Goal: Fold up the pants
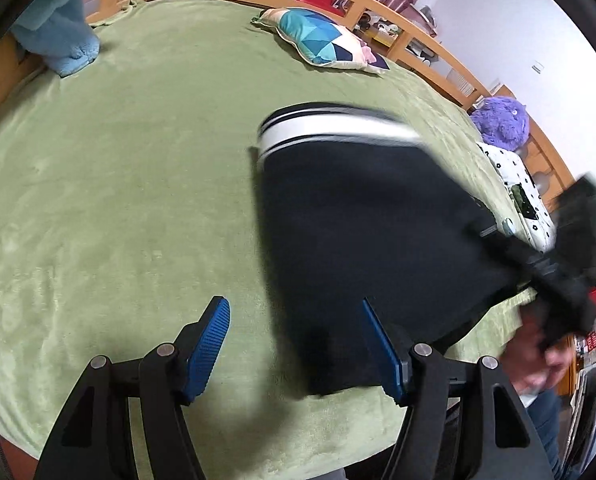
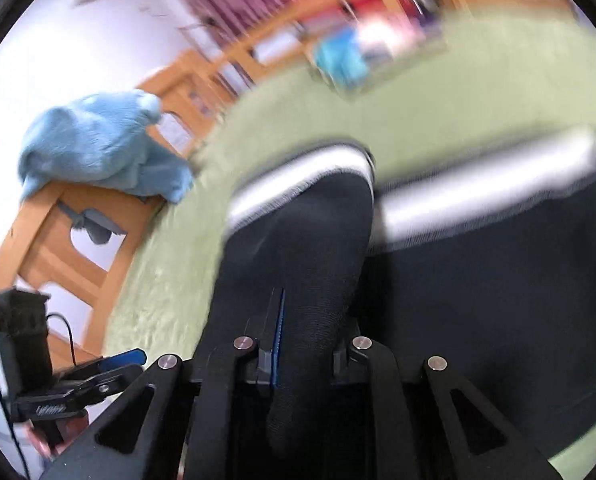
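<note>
Right hand-held gripper [image 2: 310, 344] clenched on pants [image 1: 362, 224], lifted over bed [image 1: 117, 180]. Left hand-held gripper [image 1: 298, 344] released, empty, beside them.

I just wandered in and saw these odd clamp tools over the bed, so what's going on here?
A person holding a two-finger clamp in each hand is folding dark pants with a white-striped waistband on a green blanket. The right gripper is shut on a bunch of the pants' fabric and, judging by the blur, is moving. The left gripper is open and holds nothing, poised by the near edge of the pants. The fold isn't finished yet.
</note>
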`<state>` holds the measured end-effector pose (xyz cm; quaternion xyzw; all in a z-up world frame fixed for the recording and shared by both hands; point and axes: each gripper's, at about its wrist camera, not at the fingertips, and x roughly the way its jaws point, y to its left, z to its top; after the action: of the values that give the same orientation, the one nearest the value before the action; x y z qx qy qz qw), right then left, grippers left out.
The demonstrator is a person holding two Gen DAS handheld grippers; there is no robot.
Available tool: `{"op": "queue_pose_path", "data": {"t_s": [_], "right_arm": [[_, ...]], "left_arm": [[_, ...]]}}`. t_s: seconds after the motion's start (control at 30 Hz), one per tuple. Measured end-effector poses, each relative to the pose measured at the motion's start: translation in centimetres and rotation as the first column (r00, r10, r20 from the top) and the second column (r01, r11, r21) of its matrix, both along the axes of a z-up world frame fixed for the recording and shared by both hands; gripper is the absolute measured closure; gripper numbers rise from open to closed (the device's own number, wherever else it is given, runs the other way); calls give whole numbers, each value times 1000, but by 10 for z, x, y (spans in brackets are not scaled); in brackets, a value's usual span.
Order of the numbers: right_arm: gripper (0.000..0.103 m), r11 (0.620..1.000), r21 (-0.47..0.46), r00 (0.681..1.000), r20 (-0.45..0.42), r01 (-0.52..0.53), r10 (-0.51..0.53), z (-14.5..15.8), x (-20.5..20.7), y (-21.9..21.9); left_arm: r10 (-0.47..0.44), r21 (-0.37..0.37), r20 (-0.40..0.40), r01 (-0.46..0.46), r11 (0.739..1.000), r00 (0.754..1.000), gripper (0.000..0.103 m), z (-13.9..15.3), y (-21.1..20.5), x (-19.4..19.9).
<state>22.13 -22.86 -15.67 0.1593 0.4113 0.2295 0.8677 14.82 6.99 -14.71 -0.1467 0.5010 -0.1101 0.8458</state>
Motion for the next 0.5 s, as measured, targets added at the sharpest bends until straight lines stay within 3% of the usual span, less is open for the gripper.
{"op": "queue_pose_path", "data": {"t_s": [0.1,0.23,0.37,0.43,0.5], "right_arm": [[88,996,-75,991,123,58,-48,45,-1,-36],[88,970,-153,974,153,188,-164,60,6,-112],[87,912,-241,942,38,333,-334,15,8,-183],[72,908,-263,933,-67,326,-355,-20,7,-198],[67,912,-274,937,-83,306,-340,-31,0,-201]], "left_arm": [[-16,4,-4,16,1000,1000,38,0,-9,3],[-66,4,-10,66,998,998,38,-1,-36,6],[-129,5,-21,129,992,991,38,-4,-69,14],[-168,16,-27,169,986,985,38,-6,-91,19],[-193,30,-32,194,981,981,38,-5,-107,25]]}}
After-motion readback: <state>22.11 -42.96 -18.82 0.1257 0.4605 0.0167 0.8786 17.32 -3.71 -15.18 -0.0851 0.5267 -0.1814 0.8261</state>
